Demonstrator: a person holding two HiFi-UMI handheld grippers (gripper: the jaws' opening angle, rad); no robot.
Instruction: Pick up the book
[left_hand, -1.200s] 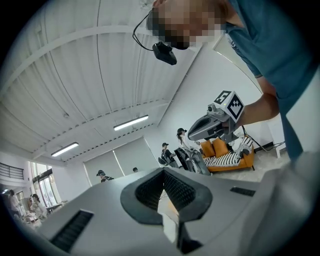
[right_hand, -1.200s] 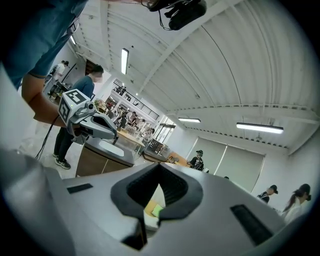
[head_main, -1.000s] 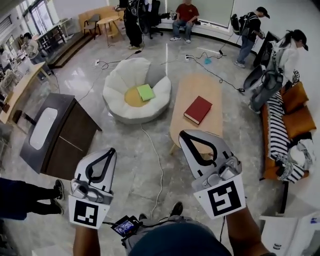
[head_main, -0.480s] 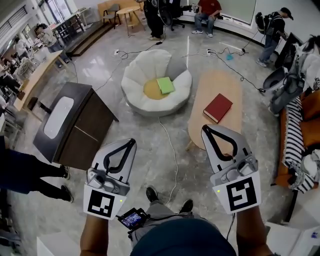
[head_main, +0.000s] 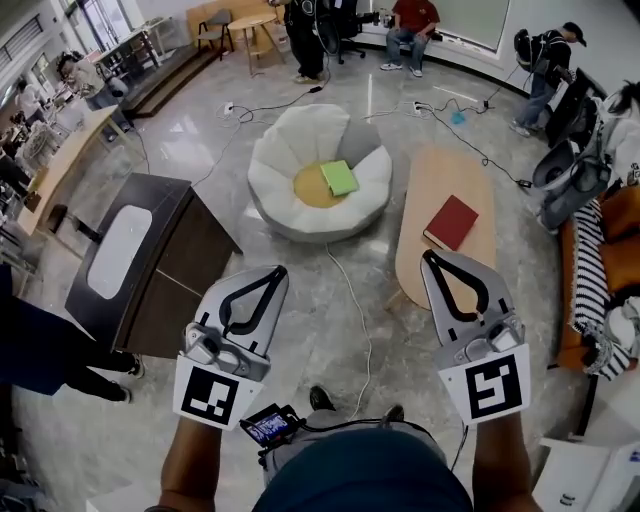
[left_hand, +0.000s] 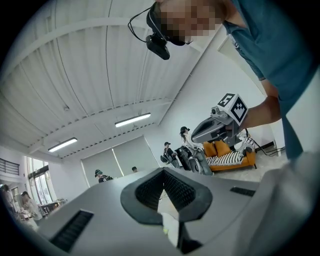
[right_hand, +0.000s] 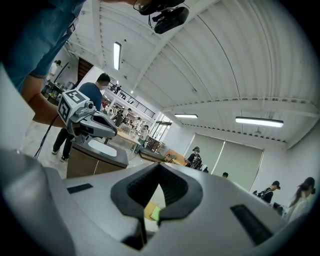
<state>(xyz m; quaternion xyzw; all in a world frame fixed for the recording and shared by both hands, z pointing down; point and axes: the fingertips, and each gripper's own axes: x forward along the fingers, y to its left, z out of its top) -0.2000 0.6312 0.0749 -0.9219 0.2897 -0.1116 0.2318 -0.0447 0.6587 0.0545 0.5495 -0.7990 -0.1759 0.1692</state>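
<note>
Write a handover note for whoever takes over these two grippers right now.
Left gripper: shut, empty.
Right gripper: shut, empty, by the near end of the oval wooden table.
Red book lies flat on that table, just ahead of the right gripper. A green book lies on the white flower-shaped seat.
Done: nothing lifted yet.
Left: open a gripper, reach the book, grip it, lift.

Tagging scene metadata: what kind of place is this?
Likely an open office lounge or lab space: oval light-wood coffee table, white petal-shaped beanbag seat, orange sofa, long wooden desk near the windows.
</note>
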